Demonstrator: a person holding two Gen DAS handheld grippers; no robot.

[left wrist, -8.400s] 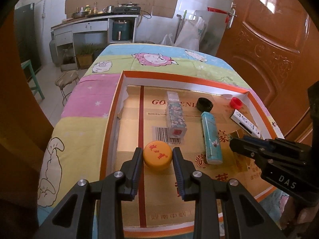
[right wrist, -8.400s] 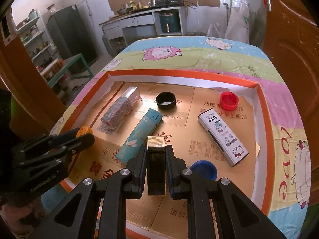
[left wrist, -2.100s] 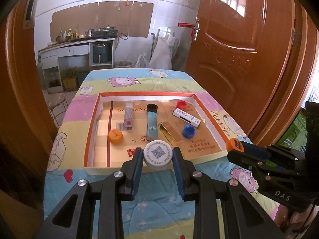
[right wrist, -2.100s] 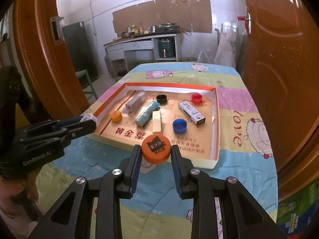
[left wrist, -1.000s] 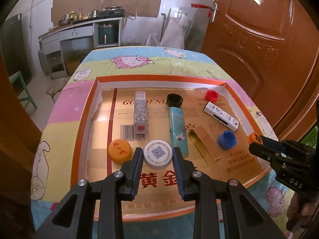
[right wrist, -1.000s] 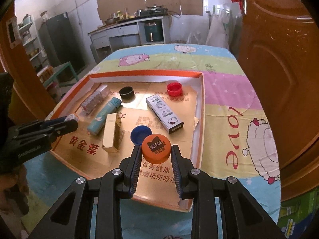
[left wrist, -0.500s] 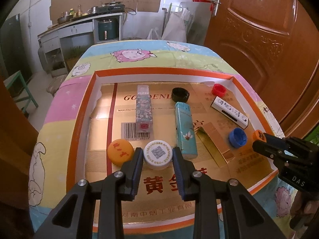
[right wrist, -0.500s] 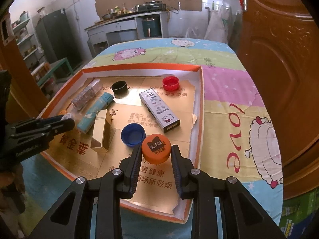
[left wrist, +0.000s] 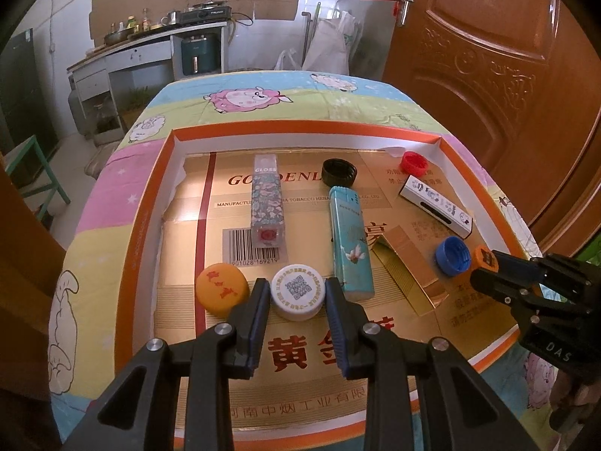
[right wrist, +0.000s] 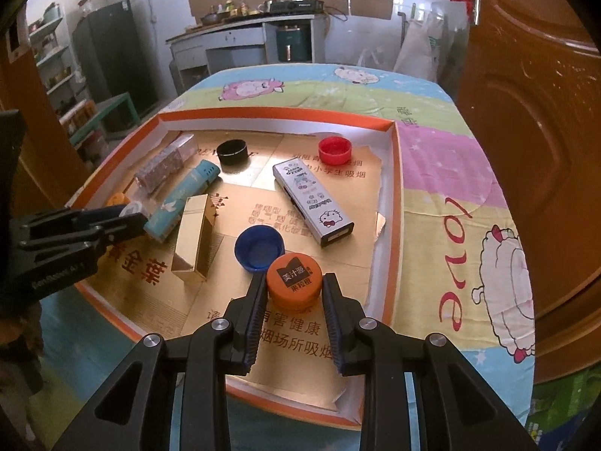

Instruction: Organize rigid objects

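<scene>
1. Now we have both caps down inside the cardboard tray (left wrist: 150, 203), carried in from outside its near edge two seconds ago.
2. Our left gripper (left wrist: 297, 302) clasps the smooth white cap (left wrist: 298, 291) beside the yellow cap (left wrist: 222, 288).
3. Our right gripper (right wrist: 293, 293) clamps the ridged orange cap (right wrist: 294, 281) touching the blue cap (right wrist: 259, 247); we judge release comes next.

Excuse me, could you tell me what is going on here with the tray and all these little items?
A person is sorting small rigid items into an orange-rimmed tray on a table. The left hand-held gripper is clamped on a white QR-code cap, low over the tray beside a yellow cap. The right hand-held gripper is clamped on an orange cap next to a blue cap. Slim boxes and more caps already lie in the tray.
</scene>
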